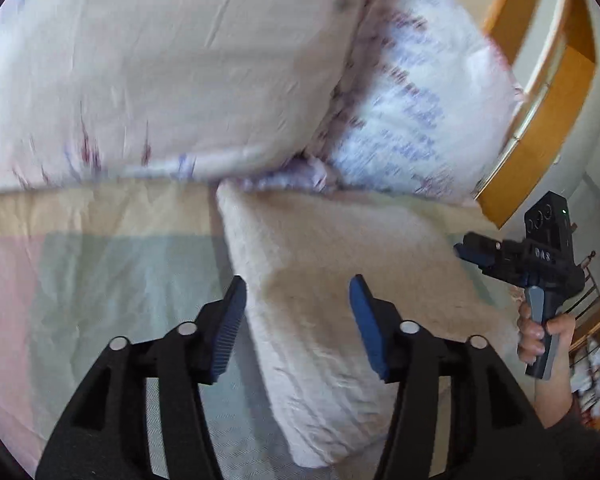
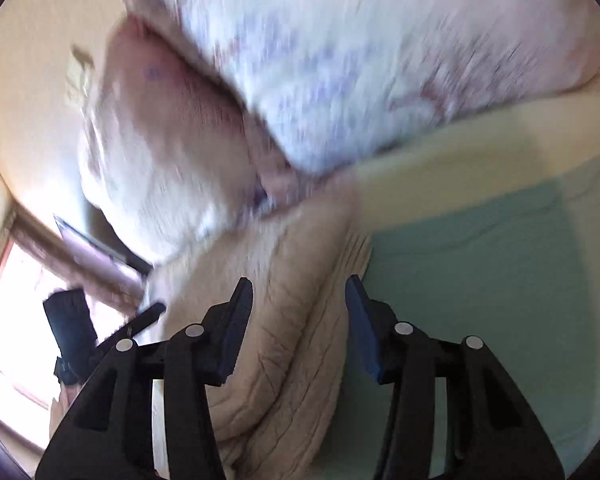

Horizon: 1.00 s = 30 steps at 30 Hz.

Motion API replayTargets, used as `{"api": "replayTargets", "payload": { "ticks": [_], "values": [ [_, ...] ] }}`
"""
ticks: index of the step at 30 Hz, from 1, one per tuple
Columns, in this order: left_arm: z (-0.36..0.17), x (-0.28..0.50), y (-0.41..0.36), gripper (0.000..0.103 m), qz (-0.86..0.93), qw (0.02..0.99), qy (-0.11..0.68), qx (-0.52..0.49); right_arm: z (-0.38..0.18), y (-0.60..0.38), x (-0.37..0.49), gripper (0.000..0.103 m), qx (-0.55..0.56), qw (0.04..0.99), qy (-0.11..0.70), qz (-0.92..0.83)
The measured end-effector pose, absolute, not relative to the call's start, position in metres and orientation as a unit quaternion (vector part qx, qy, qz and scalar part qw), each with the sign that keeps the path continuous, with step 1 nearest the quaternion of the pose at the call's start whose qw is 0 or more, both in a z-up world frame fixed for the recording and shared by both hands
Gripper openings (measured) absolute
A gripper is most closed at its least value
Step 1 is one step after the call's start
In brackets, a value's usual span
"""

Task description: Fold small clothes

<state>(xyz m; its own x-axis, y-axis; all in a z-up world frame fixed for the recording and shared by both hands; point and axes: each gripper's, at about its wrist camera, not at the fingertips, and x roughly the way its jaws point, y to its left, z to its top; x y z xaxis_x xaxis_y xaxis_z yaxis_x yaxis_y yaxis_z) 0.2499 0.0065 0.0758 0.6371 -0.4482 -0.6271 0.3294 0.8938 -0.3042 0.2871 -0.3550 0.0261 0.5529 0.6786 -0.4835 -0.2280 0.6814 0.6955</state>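
Observation:
A pale pink folded garment point(image 1: 332, 312) lies on the bed sheet point(image 1: 120, 280), a long rectangle running from the pillows toward me. My left gripper point(image 1: 298, 300) is open and empty, with its fingers on either side of the garment's near left edge, above it. My right gripper point(image 1: 476, 248) shows at the right, held in a hand, off the garment's right edge. In the right wrist view the right gripper point(image 2: 299, 300) is open and empty over the creased garment point(image 2: 284, 360). The left gripper point(image 2: 148, 312) is blurred at the left there.
Two patterned pillows point(image 1: 180, 72) point(image 1: 412, 112) lie at the head of the bed, just beyond the garment. A wooden headboard point(image 1: 540, 120) stands at the right. The sheet has pastel pink, green and cream blocks point(image 2: 480, 280). A bright window point(image 2: 16, 320) is at the left.

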Motion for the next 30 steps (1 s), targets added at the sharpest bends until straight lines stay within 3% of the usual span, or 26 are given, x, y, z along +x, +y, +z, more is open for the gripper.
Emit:
{"api": "replayTargets", "payload": {
  "ticks": [2,5,6,10,13,15,18,21,26,27,29,30],
  "values": [
    [0.090,0.235,-0.017,0.068,-0.250,0.907,0.332,-0.067,0.027,-0.362,0.288,0.052,0.311,0.816,0.391,0.290],
    [0.088,0.226,-0.055,0.069,-0.296,0.892,0.339,-0.037,0.014,-0.337,0.302,0.047,0.293,0.796,0.438,0.297],
    [0.085,0.225,-0.062,0.069,-0.300,0.889,0.343,-0.028,0.005,-0.324,0.307,0.021,0.285,0.783,0.460,0.306],
    [0.058,0.227,-0.082,0.069,-0.318,0.870,0.376,-0.002,0.008,-0.321,0.306,0.011,0.291,0.810,0.429,0.273],
    [0.036,0.218,-0.079,0.060,-0.342,0.849,0.403,0.010,0.008,-0.339,0.308,0.010,0.274,0.834,0.423,0.224],
    [0.028,0.213,-0.083,0.059,-0.336,0.853,0.398,0.041,-0.004,-0.333,0.313,0.010,0.256,0.830,0.452,0.205],
    [0.024,0.210,-0.089,0.059,-0.329,0.859,0.386,0.067,0.001,-0.325,0.317,0.013,0.220,0.843,0.458,0.178],
    [0.031,0.207,-0.080,0.060,-0.327,0.865,0.377,0.040,0.017,-0.325,0.312,0.035,0.170,0.863,0.451,0.149],
    [0.050,0.175,-0.037,0.085,-0.269,0.899,0.346,-0.006,0.059,-0.353,0.238,0.042,0.207,0.888,0.354,0.210],
    [0.051,0.170,-0.031,0.086,-0.255,0.903,0.346,-0.010,0.060,-0.348,0.226,0.045,0.211,0.880,0.353,0.239],
    [0.047,0.164,-0.021,0.101,-0.212,0.911,0.354,-0.022,0.055,-0.331,0.210,0.053,0.204,0.862,0.365,0.286],
    [0.045,0.160,-0.017,0.101,-0.199,0.914,0.354,-0.026,0.047,-0.318,0.207,0.056,0.195,0.854,0.379,0.299]
  ]
}}
